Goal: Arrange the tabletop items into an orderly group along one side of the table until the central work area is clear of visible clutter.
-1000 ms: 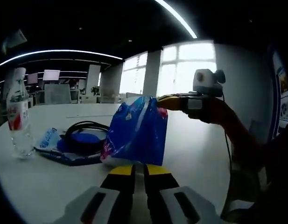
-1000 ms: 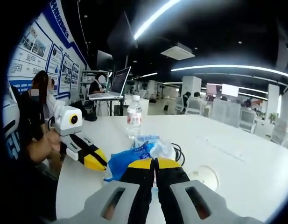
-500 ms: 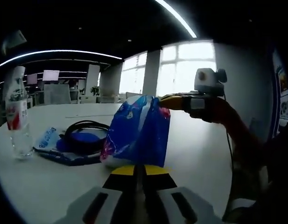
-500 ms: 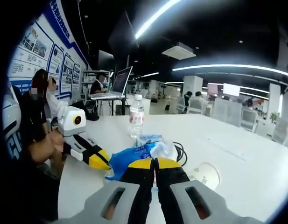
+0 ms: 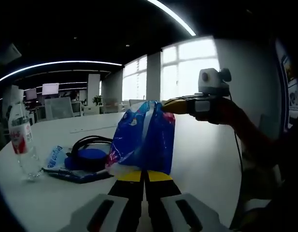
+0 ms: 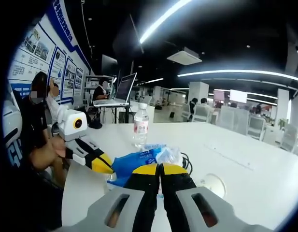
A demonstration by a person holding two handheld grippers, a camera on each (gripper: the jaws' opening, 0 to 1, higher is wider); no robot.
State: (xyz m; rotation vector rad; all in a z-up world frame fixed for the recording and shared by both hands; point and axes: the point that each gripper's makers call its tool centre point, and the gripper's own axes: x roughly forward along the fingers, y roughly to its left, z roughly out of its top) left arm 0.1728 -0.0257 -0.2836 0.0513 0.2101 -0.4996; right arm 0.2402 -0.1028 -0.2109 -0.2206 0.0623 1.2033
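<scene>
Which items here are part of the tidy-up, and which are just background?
Job items:
- blue bag, pinched by the right gripper
- water bottle
- black cable coil
- blue packet
- left gripper, jaws together

Background:
- laptop on a stand
- wall posters
- office chairs
- windows

Your left gripper (image 5: 139, 176): jaws pressed together, yellow tips level, pointing forward. Your right gripper (image 6: 160, 170): jaws closed tight, reaching in from right side of left gripper view, arm extended. Your hand (image 6: 56, 150) wraps left gripper's handle.
</scene>
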